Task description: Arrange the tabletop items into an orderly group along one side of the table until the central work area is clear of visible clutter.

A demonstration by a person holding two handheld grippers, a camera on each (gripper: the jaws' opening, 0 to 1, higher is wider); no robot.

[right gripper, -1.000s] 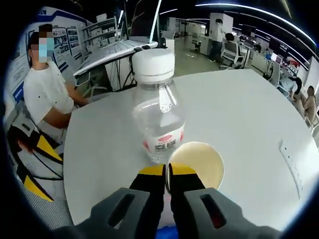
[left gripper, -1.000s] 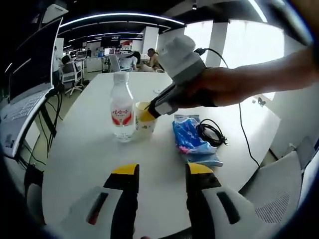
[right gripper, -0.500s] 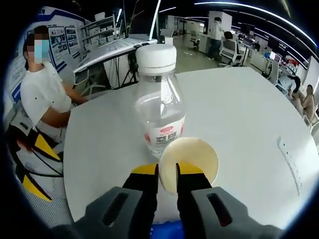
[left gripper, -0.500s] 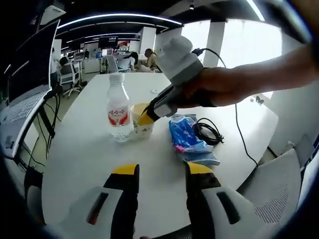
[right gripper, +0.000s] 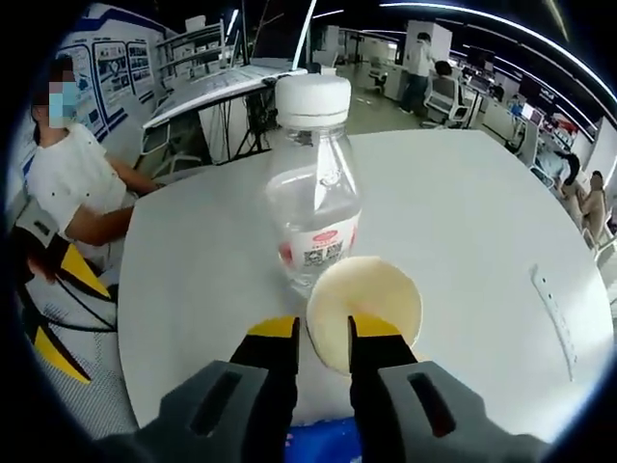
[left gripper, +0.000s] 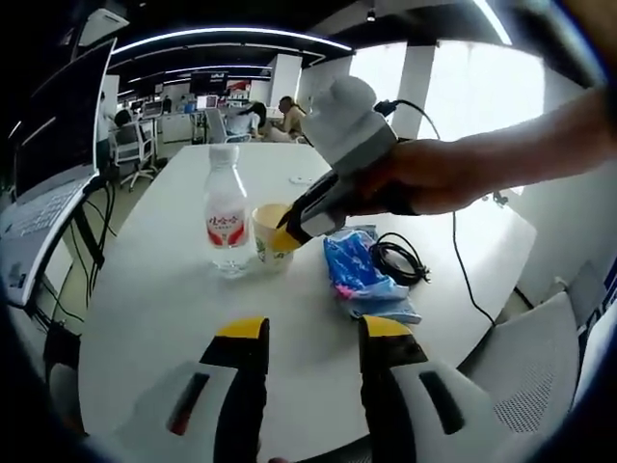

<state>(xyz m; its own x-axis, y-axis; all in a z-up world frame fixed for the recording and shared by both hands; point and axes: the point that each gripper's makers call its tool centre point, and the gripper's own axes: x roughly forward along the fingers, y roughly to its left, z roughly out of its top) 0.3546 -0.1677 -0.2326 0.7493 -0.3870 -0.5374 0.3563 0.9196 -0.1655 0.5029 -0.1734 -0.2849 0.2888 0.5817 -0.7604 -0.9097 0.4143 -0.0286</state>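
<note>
Straddling cup rim, right claw

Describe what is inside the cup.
In the right gripper view the cup shows a pale, bare inside; one finger of the right tongs dips over its near rim, hiding that edge.

The left gripper sits low in the left gripper view, its yellow-tipped jaws parted with a wide gap between them — nothing lies in that gap. The right gripper reaches in from the right of that view, gripped by a hand on a bare forearm, tips angled downward. In the right gripper view its jaws stand apart
</note>
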